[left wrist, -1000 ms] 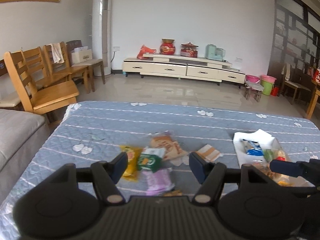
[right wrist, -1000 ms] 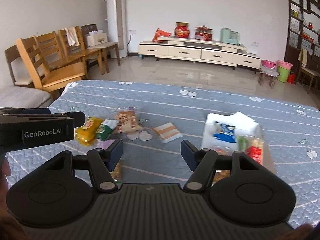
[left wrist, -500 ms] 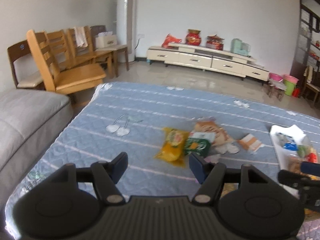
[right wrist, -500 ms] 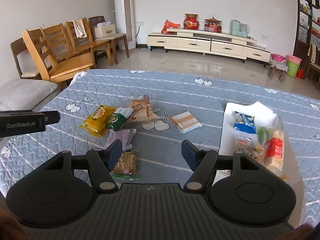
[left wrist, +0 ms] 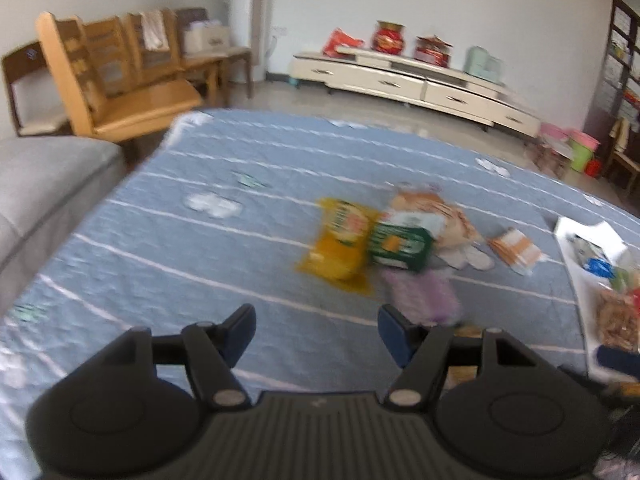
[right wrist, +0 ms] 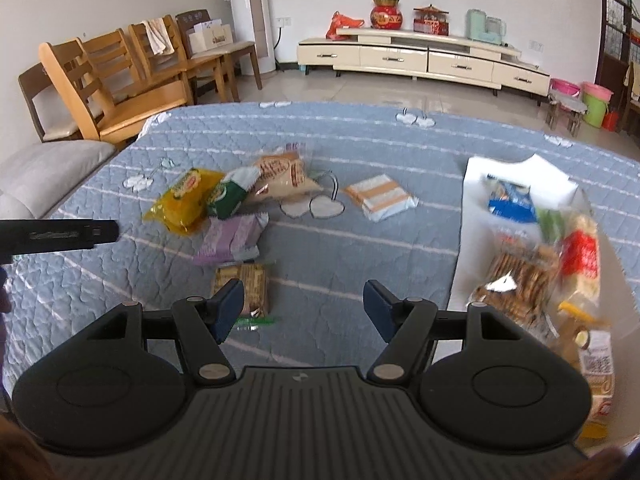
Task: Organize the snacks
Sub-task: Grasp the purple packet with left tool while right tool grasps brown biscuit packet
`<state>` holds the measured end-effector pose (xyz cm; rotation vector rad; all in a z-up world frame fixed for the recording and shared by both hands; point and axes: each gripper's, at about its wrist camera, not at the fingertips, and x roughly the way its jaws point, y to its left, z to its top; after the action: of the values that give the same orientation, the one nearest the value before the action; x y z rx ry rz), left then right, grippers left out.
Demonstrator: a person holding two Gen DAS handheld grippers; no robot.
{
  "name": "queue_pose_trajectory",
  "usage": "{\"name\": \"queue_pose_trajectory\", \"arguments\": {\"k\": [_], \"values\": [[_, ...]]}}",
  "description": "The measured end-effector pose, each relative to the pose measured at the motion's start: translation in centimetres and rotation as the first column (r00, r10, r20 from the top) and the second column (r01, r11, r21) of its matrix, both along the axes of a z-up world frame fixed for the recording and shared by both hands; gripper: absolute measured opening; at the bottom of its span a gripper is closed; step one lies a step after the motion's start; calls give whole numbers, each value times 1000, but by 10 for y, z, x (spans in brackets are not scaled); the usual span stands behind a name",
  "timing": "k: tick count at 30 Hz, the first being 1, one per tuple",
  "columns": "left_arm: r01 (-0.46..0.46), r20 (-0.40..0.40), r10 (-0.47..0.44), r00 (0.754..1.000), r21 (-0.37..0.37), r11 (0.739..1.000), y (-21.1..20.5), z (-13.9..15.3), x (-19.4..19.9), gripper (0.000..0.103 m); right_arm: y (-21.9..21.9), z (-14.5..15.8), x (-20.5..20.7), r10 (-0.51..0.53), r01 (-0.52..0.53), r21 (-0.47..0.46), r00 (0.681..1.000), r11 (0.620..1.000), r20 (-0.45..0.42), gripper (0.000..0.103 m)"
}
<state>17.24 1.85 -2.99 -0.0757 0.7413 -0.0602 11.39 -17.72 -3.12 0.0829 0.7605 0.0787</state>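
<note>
Loose snack packets lie on a blue quilted table: a yellow packet, a green one, a tan one, a purple one, a brown biscuit pack and an orange-striped pack. A white tray at the right holds several more snacks. My right gripper is open above the cloth, the biscuit pack by its left finger. My left gripper is open and empty, short of the yellow packet and purple packet. The left gripper also shows as a black bar in the right wrist view.
Wooden chairs and a grey sofa stand left of the table. A long cream cabinet runs along the far wall, with plastic buckets at the right. The white tray reaches the table's right side.
Both grippers have sunk toward the table, so the snacks look larger and closer. The left wrist view has swung left and the snack pile now sits right of its centre. Both stay open and empty.
</note>
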Motion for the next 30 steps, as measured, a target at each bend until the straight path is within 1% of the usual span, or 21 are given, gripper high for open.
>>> {"name": "queue_pose_trajectory", "arguments": {"k": [3, 6, 10, 12, 13, 14, 15, 18, 20, 22, 24, 27, 30], "values": [[54, -29, -54, 998, 1, 999, -27, -10, 15, 67, 6, -12, -1, 23, -23, 0, 1000, 1000, -21, 83], [88, -61, -89, 994, -24, 996, -51, -19, 31, 69, 7, -17, -4, 31, -31, -3, 999, 1000, -25, 84], [74, -93, -78, 993, -39, 996, -74, -33, 51, 70, 1, -21, -5, 29, -29, -5, 999, 1000, -26, 84], [65, -102, -66, 993, -16, 998, -81, -39, 61, 69, -3, -23, -4, 24, -24, -1, 999, 1000, -28, 84], [68, -102, -68, 992, -2, 998, -83, -42, 64, 67, -5, -23, -4, 20, -20, 7, 999, 1000, -30, 84], [74, -86, -72, 994, 21, 997, -85, -42, 64, 53, -6, -24, -3, 19, -19, 16, 999, 1000, -32, 84], [82, -81, -78, 994, 47, 996, -86, -42, 64, 47, -7, -26, -3, 19, -19, 24, 999, 1000, -34, 84], [110, -82, -109, 991, 14, 994, -72, -37, 59, 47, -5, -31, 2, 28, -26, 38, 999, 999, -43, 85], [111, -60, -108, 992, 47, 993, -62, -33, 46, 46, -1, -35, 6, 40, -38, 51, 998, 998, -51, 85], [111, -47, -108, 993, 47, 993, -48, -28, 33, 46, 7, -38, 10, 63, -60, 58, 997, 997, -53, 85], [100, -35, -99, 995, 49, 994, -32, -25, 18, 46, 17, -41, 16, 87, -84, 56, 994, 995, -60, 87], [80, -36, -78, 996, 40, 996, -9, -20, 2, 46, 33, -47, 25, 134, -131, 52, 989, 990, -63, 90], [52, -35, -51, 998, 45, 998, 10, -18, -13, 46, 47, -53, 37, 172, -171, 19, 982, 985, -73, 94]]}}
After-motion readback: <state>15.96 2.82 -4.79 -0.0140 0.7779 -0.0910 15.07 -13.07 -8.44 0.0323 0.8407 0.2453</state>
